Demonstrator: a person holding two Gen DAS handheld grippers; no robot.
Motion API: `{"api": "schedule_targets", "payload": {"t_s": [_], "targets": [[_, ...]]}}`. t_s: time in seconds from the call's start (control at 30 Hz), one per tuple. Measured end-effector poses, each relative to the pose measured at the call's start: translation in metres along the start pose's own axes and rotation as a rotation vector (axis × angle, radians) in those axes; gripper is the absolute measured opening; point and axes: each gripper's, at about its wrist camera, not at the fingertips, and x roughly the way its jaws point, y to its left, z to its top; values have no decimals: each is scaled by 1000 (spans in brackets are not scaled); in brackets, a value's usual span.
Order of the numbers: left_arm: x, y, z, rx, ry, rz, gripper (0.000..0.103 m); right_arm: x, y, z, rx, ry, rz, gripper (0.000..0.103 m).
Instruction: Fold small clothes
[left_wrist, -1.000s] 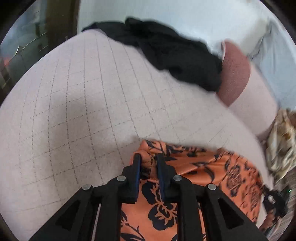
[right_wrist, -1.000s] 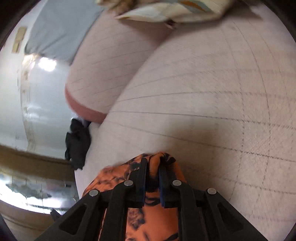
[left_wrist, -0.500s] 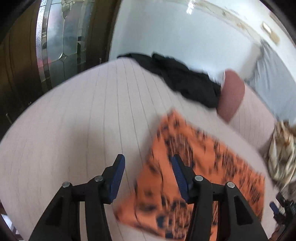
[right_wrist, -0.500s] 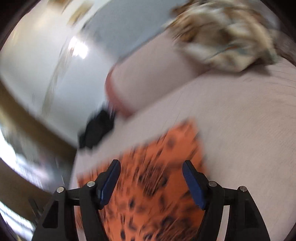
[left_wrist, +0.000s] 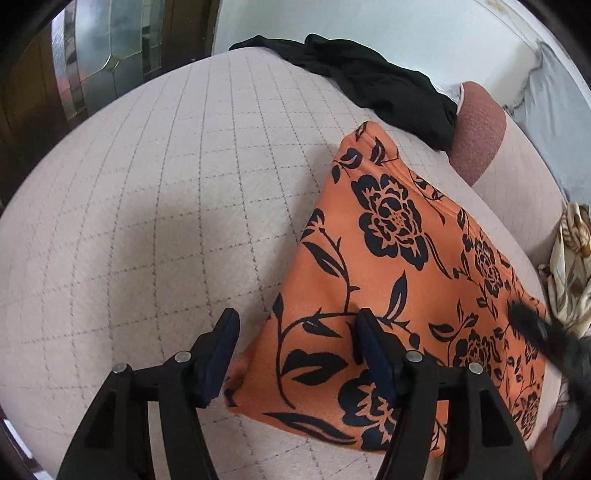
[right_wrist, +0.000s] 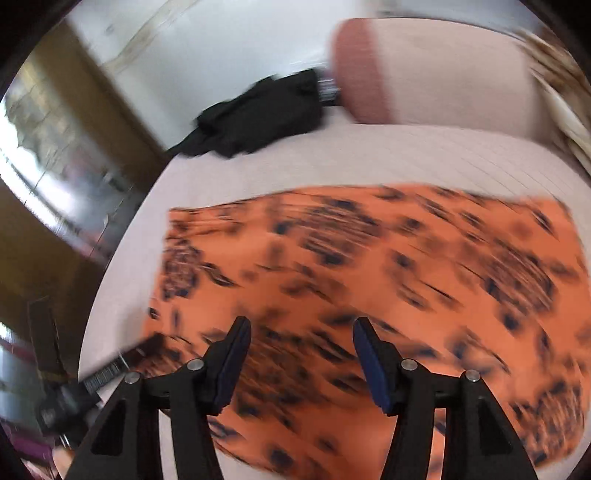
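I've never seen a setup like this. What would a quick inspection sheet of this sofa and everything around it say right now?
Surface: pale quilted sofa seat, checked stitching, mostly bare.
Job's things: orange floral garment lying flat on the seat, held by neither gripper.
Clutter: black garment crumpled at the back; patterned cream cloth at the right edge.
Grippers: left gripper open, jaws just widened, over the garment's near corner; right gripper open, jaws just narrowed a little, nothing between them, view blurred.
Cables: nothing seen.
Surroundings: reddish-ended bolster cushion, wooden door with patterned glass, white wall.
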Motion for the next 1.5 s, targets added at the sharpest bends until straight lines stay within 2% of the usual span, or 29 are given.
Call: {"api": "schedule_targets", "payload": {"t_s": [0.1, 0.2, 0.23, 0.33, 0.4, 0.47, 0.6, 0.7, 0.9, 1.0, 1.13, 1.2, 1.37, 1.5], "targets": [[1, 8, 4, 3, 31, -34, 67, 36, 40, 21, -83, 43, 41, 61], [7, 16, 6, -1, 63, -76, 68, 76, 63, 35, -79, 105, 112, 61], [8, 17, 7, 1, 67, -81, 68, 93, 71, 43, -83, 129, 110, 61], [6, 21, 11, 14, 67, -87, 69, 138, 84, 60, -119, 136, 4, 61], [6, 19, 13, 28, 63, -80, 69, 146, 87, 73, -124, 86, -42, 61], [3, 16, 13, 47, 53, -65, 69, 147, 85, 84, -78, 59, -44, 61], [-4, 1, 13, 111, -12, 14, 69, 115, 61, 86, 17, -19, -17, 59], [-11, -8, 9, 157, -48, 48, 68, 76, 42, 68, 4, -53, -15, 59], [-19, -21, 2, 197, -86, 62, 68, -7, -21, 4, -8, -67, -138, 59], [-21, -30, -1, 205, -101, 67, 68, -41, -62, -33, 37, -61, -207, 59], [-18, -37, -3, 219, -108, 80, 68, -60, -106, -70, 101, -18, -263, 59], [-12, -42, -4, 230, -99, 94, 68, -55, -125, -87, 130, 36, -282, 59], [1, -53, -7, 254, -95, 134, 68, -67, -132, -102, 122, 27, -254, 59], [1, -57, -10, 275, -107, 158, 68, -87, -139, -115, 139, 11, -199, 59]]}}
